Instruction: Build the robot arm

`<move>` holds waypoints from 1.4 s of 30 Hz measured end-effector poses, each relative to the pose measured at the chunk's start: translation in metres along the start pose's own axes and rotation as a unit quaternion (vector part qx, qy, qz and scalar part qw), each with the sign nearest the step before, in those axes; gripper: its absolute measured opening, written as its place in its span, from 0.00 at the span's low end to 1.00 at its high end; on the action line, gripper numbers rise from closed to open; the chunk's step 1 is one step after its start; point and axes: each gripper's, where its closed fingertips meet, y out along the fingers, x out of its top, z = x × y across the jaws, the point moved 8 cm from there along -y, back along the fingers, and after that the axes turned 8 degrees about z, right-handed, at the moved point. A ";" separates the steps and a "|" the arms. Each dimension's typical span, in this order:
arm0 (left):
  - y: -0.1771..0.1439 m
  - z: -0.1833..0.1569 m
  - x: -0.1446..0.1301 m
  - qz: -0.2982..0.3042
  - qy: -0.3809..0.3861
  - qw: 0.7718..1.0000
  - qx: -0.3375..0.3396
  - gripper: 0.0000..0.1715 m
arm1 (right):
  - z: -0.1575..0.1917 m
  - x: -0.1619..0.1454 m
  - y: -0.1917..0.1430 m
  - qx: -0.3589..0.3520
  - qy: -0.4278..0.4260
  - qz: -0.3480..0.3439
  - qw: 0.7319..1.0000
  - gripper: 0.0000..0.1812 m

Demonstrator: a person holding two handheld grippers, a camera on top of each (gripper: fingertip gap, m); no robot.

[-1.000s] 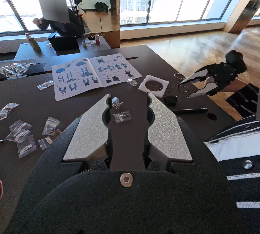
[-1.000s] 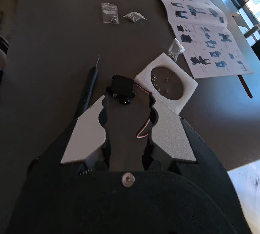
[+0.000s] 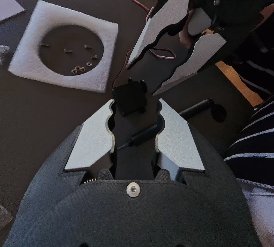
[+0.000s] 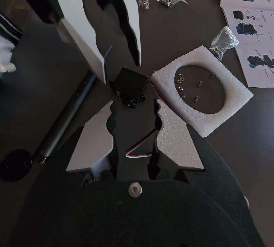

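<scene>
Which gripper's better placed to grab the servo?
Left, marginally. The left gripper is open with the servo body already between its fingertips. The right gripper is also open, but faces the horn end, with the wire running between its fingers.

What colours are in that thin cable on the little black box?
Red, white and dark cable; clearest in the right wrist view.

Dark table (image 4: 185, 24) with small parts spread on it

On it lie a black servo (image 4: 130, 85) with its striped wire (image 4: 140, 146), a white foam square (image 4: 207, 122) ringing loose screws and nuts, a black pen-like tool (image 4: 63, 122) — perhaps a screwdriver — clear bags (image 4: 223, 41) and an open printed booklet (image 4: 252, 17).
</scene>
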 end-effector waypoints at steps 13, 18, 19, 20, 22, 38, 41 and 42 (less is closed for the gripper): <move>0.022 0.001 -0.002 0.030 0.004 0.999 0.023 0.28 | 0.007 -0.007 0.012 -0.004 -0.004 0.005 1.000 0.14; 0.020 0.002 -0.004 0.028 0.002 0.999 0.022 0.28 | 0.007 -0.006 0.014 -0.009 -0.010 0.005 1.000 0.13; 0.020 0.003 -0.005 0.028 0.002 0.999 0.022 0.28 | 0.007 -0.005 0.014 -0.009 -0.011 0.004 1.000 0.13; 0.019 0.003 -0.005 0.030 0.003 0.999 0.022 0.28 | 0.007 -0.005 0.015 -0.007 -0.011 0.004 1.000 0.13; 0.018 0.003 -0.006 0.033 0.003 0.999 0.021 0.28 | 0.008 -0.004 0.016 -0.001 -0.009 0.004 1.000 0.13; 0.018 0.000 -0.010 0.025 0.008 0.998 0.050 0.27 | 0.005 -0.003 0.018 0.026 0.008 0.006 1.000 0.13; 0.018 0.000 -0.010 0.028 0.008 0.998 0.050 0.27 | 0.006 -0.003 0.018 0.025 0.007 0.006 1.000 0.13; 0.018 0.000 -0.010 0.029 0.007 0.998 0.049 0.28 | 0.006 -0.003 0.018 0.025 0.007 0.006 1.000 0.13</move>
